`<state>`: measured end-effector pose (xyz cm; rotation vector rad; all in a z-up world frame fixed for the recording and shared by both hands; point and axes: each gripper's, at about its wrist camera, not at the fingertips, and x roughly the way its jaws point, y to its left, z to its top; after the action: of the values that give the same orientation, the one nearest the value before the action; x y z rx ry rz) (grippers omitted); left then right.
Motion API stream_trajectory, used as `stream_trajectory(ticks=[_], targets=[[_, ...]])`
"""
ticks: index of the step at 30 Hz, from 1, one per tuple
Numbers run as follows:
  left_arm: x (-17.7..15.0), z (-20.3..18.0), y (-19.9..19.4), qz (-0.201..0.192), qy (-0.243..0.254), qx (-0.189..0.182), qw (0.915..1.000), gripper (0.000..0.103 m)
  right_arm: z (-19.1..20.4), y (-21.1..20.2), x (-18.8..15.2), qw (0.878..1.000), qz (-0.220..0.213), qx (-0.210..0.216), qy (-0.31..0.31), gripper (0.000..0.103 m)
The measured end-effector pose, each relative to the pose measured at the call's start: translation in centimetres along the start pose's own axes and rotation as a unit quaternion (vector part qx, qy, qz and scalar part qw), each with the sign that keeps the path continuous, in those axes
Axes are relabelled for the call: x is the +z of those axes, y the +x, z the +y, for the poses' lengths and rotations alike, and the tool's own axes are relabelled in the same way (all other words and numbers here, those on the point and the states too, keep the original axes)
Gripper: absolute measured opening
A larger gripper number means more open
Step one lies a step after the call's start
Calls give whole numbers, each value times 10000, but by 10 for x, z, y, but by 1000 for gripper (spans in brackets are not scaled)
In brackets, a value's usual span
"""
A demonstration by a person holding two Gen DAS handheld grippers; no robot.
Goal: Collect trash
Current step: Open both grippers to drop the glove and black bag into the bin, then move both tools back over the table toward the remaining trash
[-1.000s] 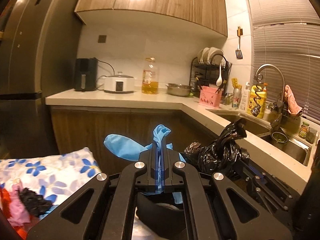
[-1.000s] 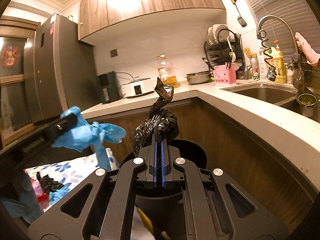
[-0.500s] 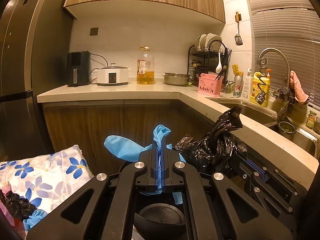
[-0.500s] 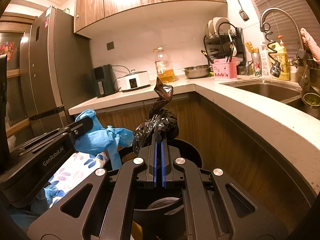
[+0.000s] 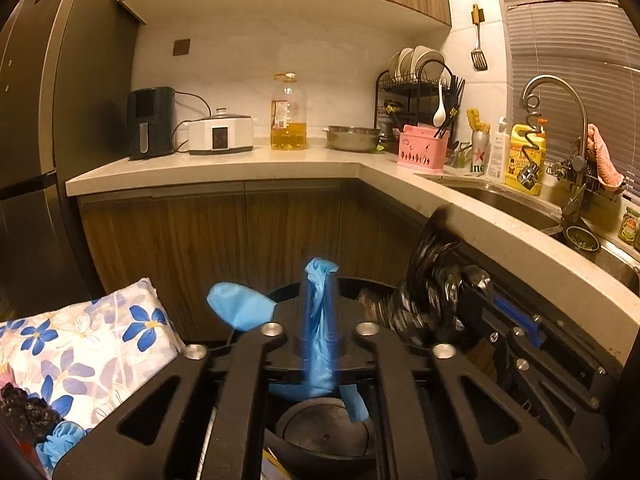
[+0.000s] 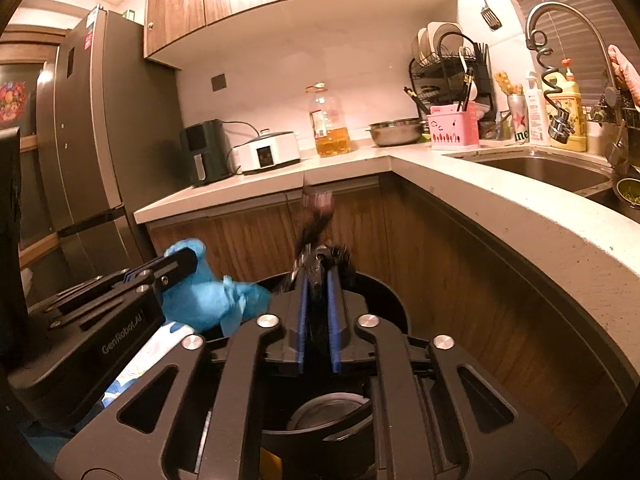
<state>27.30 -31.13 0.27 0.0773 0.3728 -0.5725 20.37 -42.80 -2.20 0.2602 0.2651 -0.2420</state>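
Note:
A round black trash bin (image 5: 320,436) stands on the floor under both grippers; it also shows in the right wrist view (image 6: 384,304). My left gripper (image 5: 320,320) has parted its fingers, and a blue glove (image 5: 318,344) hangs blurred between them over the bin. My right gripper (image 6: 318,300) has parted too, and a black plastic bag (image 6: 316,240) is blurred between its blue pads above the bin. The bag also shows in the left wrist view (image 5: 432,280), and the glove in the right wrist view (image 6: 204,300).
A floral cushion (image 5: 80,356) with black and blue scraps (image 5: 28,420) lies left of the bin. Wooden cabinets (image 5: 248,240) and an L-shaped counter (image 5: 240,164) stand behind. A sink (image 5: 520,204) is at right, a dark fridge (image 5: 32,120) at left.
Both grippers have come down over the bin and opened. The glove and the black bag, held firmly before, are now blurred and slipping between the parted fingers.

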Motion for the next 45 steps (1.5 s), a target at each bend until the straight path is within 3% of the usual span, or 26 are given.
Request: stream_trajectory(ticks=[5, 7, 10, 14, 21, 28, 34, 45], targets=[[-4, 3, 2, 17, -44, 13, 10000, 51, -5, 1, -1, 10000, 8, -88, 45, 23], [-6, 5, 1, 24, -88, 19, 10000, 53, -6, 0, -1, 9999, 13, -111, 85, 29], [-8, 7, 0, 33, -111, 104, 9999, 68, -8, -4, -2, 9998, -9, -186, 113, 42], [-12, 12, -5, 52, -135, 237, 9996, 76, -10, -9, -3, 9996, -16, -251, 140, 55], [-22, 26, -26, 28, -181, 623, 9979, 85, -4, -20, -6, 9996, 6, -211, 173, 66], [-35, 37, -60, 10, -69, 1104, 9939, 88, 8, -38, -10, 9999, 0, -144, 73, 70], [-50, 55, -95, 61, -512, 1270, 9906, 91, 26, -60, -18, 9999, -11, 8, -105, 72], [-78, 77, -156, -115, -859, 1839, 9791, 93, 61, -99, -34, 9994, -189, 235, -190, 72]])
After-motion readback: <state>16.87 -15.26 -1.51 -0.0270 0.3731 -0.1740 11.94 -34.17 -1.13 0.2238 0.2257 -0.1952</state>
